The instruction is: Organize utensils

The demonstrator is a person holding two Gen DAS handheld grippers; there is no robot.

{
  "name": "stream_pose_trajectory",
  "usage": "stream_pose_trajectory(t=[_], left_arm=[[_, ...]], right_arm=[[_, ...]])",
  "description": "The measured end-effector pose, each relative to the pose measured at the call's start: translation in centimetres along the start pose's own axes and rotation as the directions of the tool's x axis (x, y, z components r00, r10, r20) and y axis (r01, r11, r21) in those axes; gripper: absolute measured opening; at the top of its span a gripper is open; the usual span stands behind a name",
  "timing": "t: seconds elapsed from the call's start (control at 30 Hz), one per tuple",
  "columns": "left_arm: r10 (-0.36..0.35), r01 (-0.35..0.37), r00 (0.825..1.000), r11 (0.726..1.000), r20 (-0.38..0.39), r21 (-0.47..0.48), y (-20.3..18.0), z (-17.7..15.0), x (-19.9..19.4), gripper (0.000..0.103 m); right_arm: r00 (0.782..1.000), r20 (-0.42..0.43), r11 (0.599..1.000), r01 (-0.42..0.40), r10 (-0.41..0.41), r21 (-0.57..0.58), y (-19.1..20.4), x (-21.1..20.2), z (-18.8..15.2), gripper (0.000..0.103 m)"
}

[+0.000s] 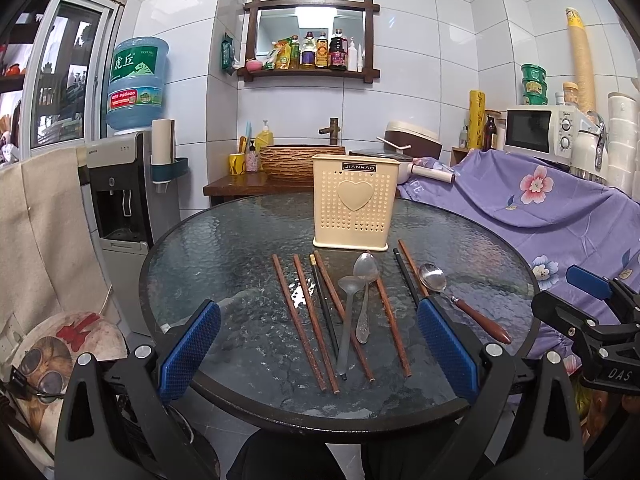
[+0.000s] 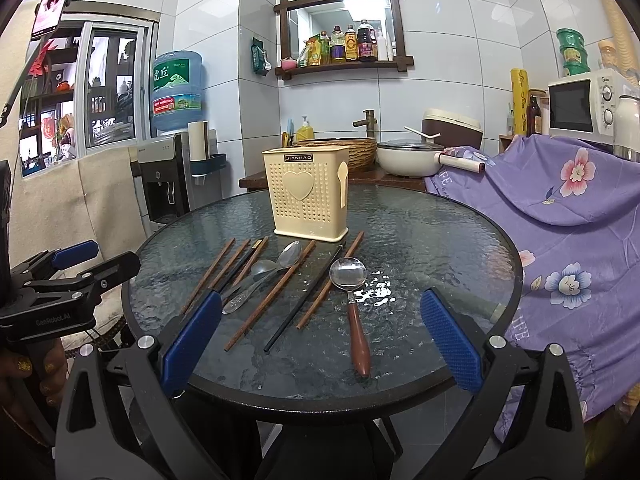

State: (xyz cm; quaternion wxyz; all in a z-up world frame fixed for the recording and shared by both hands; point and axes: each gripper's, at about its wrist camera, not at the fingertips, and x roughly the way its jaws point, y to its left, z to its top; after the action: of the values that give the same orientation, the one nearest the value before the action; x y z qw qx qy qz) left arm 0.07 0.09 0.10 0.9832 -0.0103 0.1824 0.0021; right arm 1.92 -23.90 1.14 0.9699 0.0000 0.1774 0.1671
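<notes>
A cream utensil holder [image 1: 355,201] with a heart on its front stands upright at the far side of the round glass table [image 1: 224,256]; it also shows in the right wrist view [image 2: 308,200]. Several wooden chopsticks [image 1: 304,320], black chopsticks [image 1: 325,308], two metal spoons [image 1: 366,280] and a wood-handled spoon [image 1: 460,300] lie in front of it. The wood-handled spoon [image 2: 354,304] lies between my right fingers. My left gripper [image 1: 318,344] is open and empty above the near table edge. My right gripper [image 2: 320,336] is open and empty too.
A purple floral cloth [image 1: 540,208] covers furniture right of the table. A water dispenser [image 1: 120,184] stands at the left. A counter with a basin [image 1: 296,160], a pot and a microwave [image 1: 540,130] lies behind.
</notes>
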Motion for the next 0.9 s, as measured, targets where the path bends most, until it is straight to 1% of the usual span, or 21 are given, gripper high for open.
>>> stream_pose_trajectory(t=[0.9], left_arm=[[0.002,-0.002,1.0,1.0,-0.006,0.001,-0.02,-0.05,0.08,0.097]], right_arm=[[1.0,-0.006,1.0,0.001,-0.001,0.002,-0.05,0.28,-0.19,0.098]])
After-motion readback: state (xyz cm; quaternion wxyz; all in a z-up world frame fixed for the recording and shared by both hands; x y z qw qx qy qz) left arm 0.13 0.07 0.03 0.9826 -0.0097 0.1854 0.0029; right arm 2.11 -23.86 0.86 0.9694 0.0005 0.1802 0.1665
